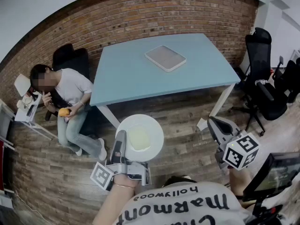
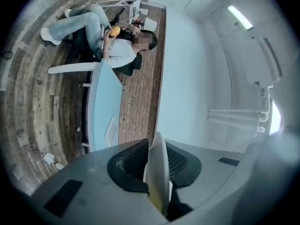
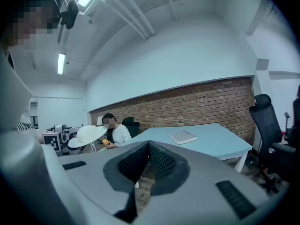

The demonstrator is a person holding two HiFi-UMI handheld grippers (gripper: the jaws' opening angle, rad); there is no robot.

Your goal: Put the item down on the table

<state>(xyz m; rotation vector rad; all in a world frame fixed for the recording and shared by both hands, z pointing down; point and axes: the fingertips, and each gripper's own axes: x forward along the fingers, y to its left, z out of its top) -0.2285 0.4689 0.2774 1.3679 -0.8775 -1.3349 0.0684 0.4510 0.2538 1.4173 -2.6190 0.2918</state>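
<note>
A white round plate (image 1: 139, 137) hangs over the wooden floor, short of the light blue table (image 1: 140, 78). My left gripper (image 1: 120, 138) is shut on the plate's left rim. In the left gripper view the plate (image 2: 158, 161) shows edge-on between the closed jaws, with the table (image 2: 101, 102) ahead. My right gripper (image 1: 214, 124) hovers to the right of the plate, shut on nothing; in its own view the jaws (image 3: 149, 146) meet with no gap. That view also shows the plate (image 3: 89, 134) at the left and the table (image 3: 211, 142) ahead.
A flat grey tray (image 1: 165, 58) lies on the table's far middle. A seated person (image 1: 68, 95) holding something orange sits left of the table. Black office chairs (image 1: 262, 78) stand at the right, a brick wall (image 1: 140, 18) behind, a monitor (image 1: 274, 172) at lower right.
</note>
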